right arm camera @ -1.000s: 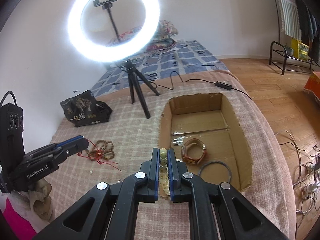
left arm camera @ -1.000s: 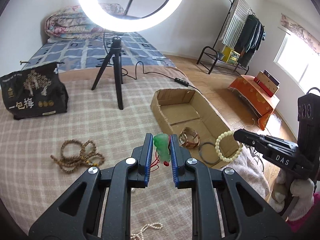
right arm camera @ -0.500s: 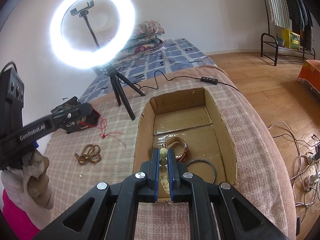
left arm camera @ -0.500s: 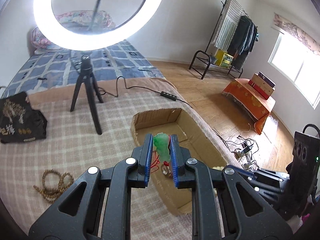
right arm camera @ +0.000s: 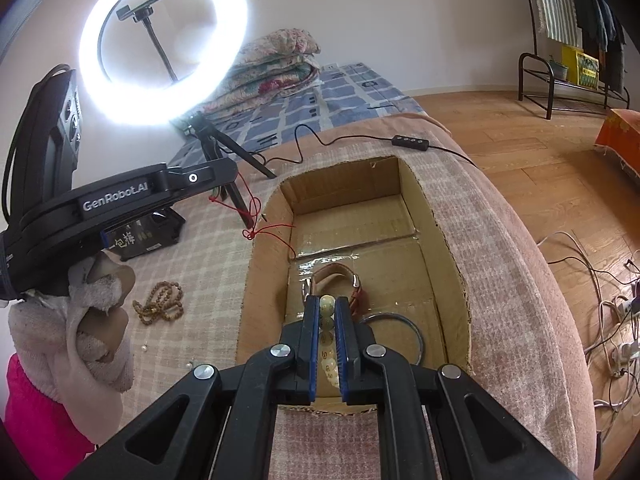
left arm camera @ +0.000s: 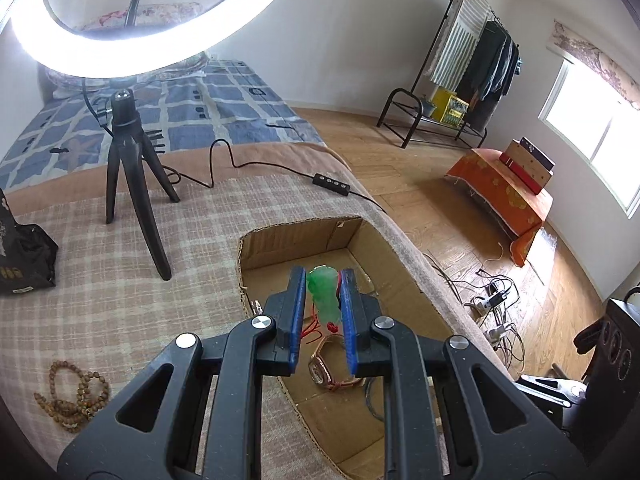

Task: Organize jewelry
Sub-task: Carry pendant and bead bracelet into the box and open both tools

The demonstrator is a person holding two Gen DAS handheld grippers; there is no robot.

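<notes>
- Brown wooden prayer beads (right arm camera: pixel 159 303) lie in a loose heap on the checked blanket (right arm camera: pixel 208 256), far left, beside a black printed bag (left arm camera: pixel 22 256).
- A lit ring light (right arm camera: pixel 162 40) stands on a black tripod (left arm camera: pixel 132 184) farther along the blanket; its cable runs to an inline switch (left arm camera: pixel 331 180) near the bed's edge.
- The left gripper (left arm camera: pixel 323 294) hangs above the near left part of the cardboard box (right arm camera: pixel 262 280), jaws narrowed onto a green jade pendant (left arm camera: pixel 326 290); the pendant's red cord (right arm camera: pixel 256 216) dangles over the box's left rim.
- A hand in a pale cloth glove (right arm camera: pixel 80 320), with a pink sleeve (right arm camera: pixel 36 412) below it, carries that gripper.
- Inside the box, a watch with a brown strap (right arm camera: pixel 340 282) lies on the floor, with a thin metal bangle (right arm camera: pixel 394 336) just beside it, nearer the camera.
- The right gripper (right arm camera: pixel 327 328) is poised over the box's near end, jaws nearly shut on a pale bead bracelet (right arm camera: pixel 327 306), whose beads show in a row between the blue pads.
- Right of the bed, a tangle of cables (right arm camera: pixel 608 320) lies on the wooden floor (right arm camera: pixel 520 152), with a clothes rack (left arm camera: pixel 472 80) against the wall behind.
</notes>
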